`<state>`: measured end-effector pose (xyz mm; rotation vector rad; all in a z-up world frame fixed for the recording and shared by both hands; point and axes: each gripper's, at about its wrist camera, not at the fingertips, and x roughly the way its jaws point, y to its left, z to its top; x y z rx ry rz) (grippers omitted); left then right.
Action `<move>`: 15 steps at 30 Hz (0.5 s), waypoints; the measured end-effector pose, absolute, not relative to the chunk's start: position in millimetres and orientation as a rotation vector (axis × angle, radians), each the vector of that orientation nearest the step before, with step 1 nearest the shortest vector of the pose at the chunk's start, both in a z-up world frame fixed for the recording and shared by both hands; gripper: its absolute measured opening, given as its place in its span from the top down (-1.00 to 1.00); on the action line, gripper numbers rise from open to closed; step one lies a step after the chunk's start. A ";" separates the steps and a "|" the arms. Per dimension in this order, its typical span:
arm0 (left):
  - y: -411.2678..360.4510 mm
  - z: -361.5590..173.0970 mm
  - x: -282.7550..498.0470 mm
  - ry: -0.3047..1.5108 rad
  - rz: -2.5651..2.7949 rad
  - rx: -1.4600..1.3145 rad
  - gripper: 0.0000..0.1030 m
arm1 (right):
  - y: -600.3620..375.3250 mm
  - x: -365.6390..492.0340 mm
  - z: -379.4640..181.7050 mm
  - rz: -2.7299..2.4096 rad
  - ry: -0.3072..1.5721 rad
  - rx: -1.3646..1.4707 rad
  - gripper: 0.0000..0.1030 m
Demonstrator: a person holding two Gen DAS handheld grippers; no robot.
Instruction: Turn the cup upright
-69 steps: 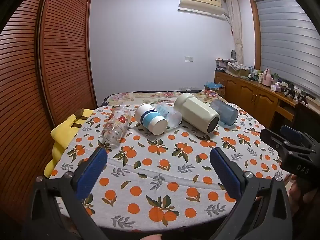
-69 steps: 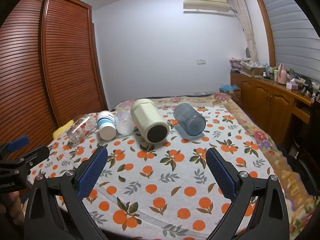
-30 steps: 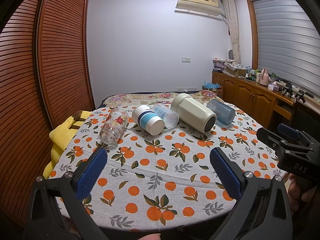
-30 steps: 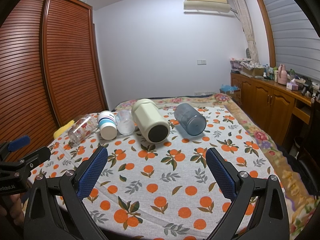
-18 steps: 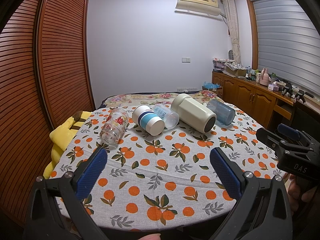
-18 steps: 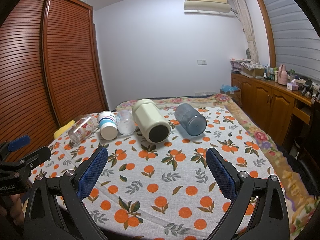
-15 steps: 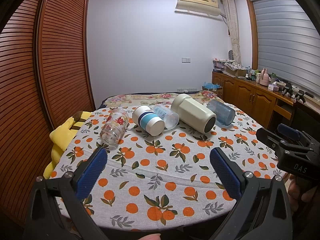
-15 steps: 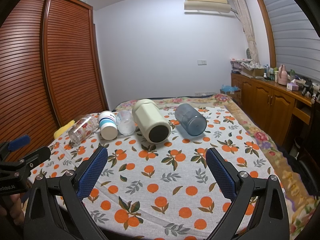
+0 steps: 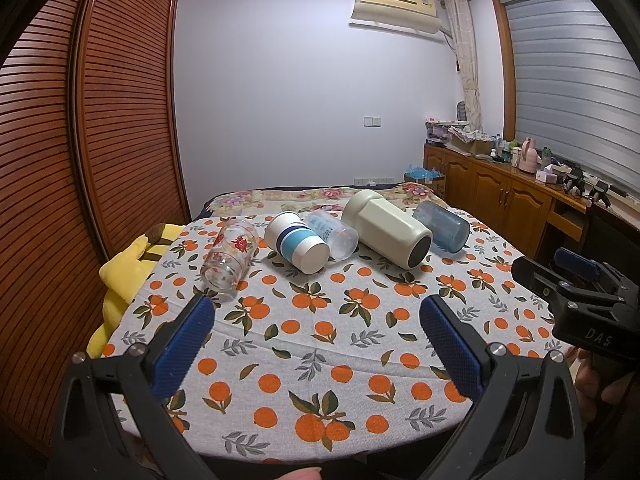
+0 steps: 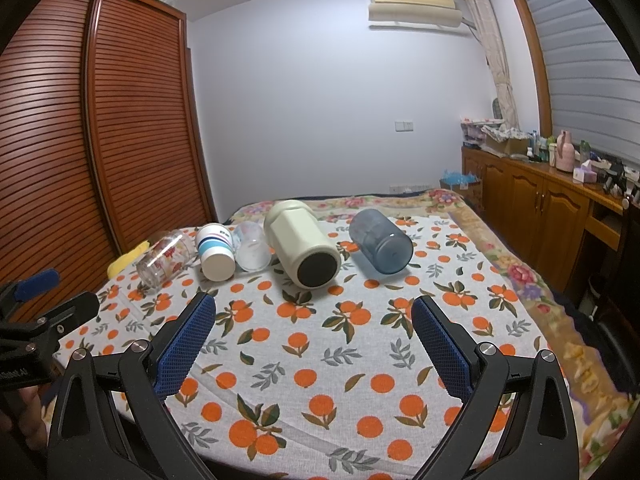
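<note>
Several cups lie on their sides in a row on the orange-print tablecloth. From left: a clear glass with red print, a white cup with blue stripes, a clear plastic cup, a big cream jar-like cup and a blue-grey tumbler. My left gripper is open and empty, short of the row. My right gripper is open and empty, short of the cream cup.
A yellow cushion hangs at the table's left edge. A slatted wooden wardrobe stands on the left. A wooden cabinet with clutter runs along the right wall. A floral bedspread lies behind the table.
Since 2.3 s ago the left gripper has pulled back and risen slightly, so the cups look a little farther. Nothing has visibly moved in the last second.
</note>
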<state>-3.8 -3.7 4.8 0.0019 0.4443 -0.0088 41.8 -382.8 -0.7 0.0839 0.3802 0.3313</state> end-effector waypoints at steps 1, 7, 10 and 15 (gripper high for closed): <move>-3.7 4.8 -3.7 0.444 -0.008 0.003 -1.00 | -382.8 41.8 -0.8 0.331 0.379 0.084 -0.94; -3.7 4.8 -3.8 0.444 -0.008 0.002 -1.00 | -382.4 41.8 -0.6 0.331 0.378 0.083 -0.94; -3.7 4.7 -4.0 0.446 -0.008 0.000 -1.00 | -382.3 41.9 -0.6 0.331 0.381 0.084 -0.94; -2.8 9.2 -2.4 0.458 -0.012 -0.004 -1.00 | -381.5 42.8 0.2 0.333 0.384 0.084 -0.94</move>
